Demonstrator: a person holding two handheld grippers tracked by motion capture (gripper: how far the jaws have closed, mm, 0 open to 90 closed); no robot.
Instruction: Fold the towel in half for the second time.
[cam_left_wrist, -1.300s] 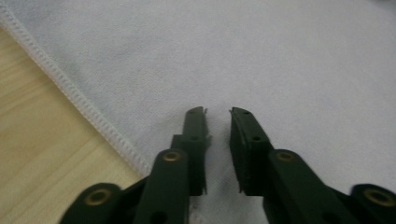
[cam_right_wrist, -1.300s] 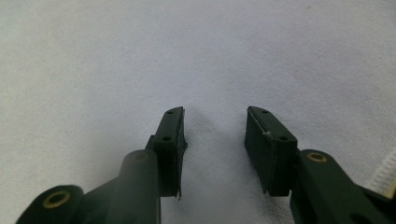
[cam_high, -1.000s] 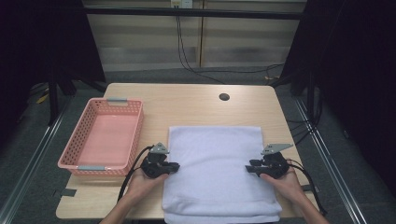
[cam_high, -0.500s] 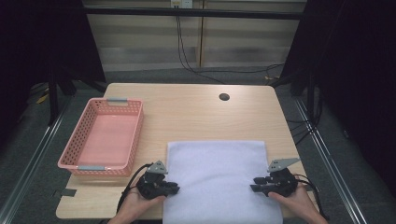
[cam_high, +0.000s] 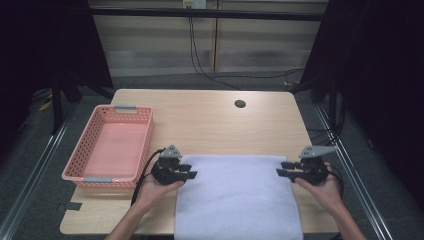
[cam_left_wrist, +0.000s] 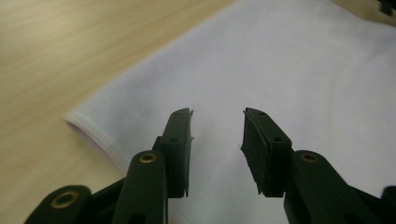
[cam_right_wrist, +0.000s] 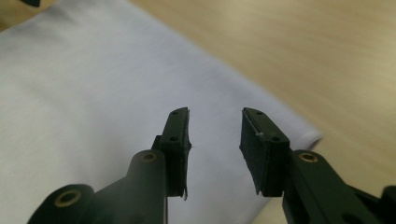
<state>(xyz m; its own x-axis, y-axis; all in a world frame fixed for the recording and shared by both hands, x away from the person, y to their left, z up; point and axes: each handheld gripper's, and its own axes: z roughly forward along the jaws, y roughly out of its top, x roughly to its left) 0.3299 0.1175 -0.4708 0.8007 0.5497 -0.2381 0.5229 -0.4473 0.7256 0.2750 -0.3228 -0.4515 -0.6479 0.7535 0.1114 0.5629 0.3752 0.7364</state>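
High view shows a pink basket (cam_high: 107, 147) at the left of the worktop (cam_high: 210, 122), with nothing in it. Next comes the left gripper (cam_high: 186, 172), right at the far left corner of the white towel (cam_high: 237, 200). Its fingers (cam_left_wrist: 180, 140) have just been opening, and nothing is between them; the cloth lies flat below. The towel lies in the middle, close to the person, and its near end hangs over the worktop's front edge, so its long side seems to run from the person toward the far side, though the near end is cut off. At the far right corner is the right gripper (cam_high: 285, 169), also let go, with a bare gap between its fingers (cam_right_wrist: 180, 140). Each hand is close to its own corner, and both grippers point in toward each other across the far edge. Beyond that edge the wood is bare up to a small dark hole (cam_high: 240, 104), so there is plenty of room to move forward.
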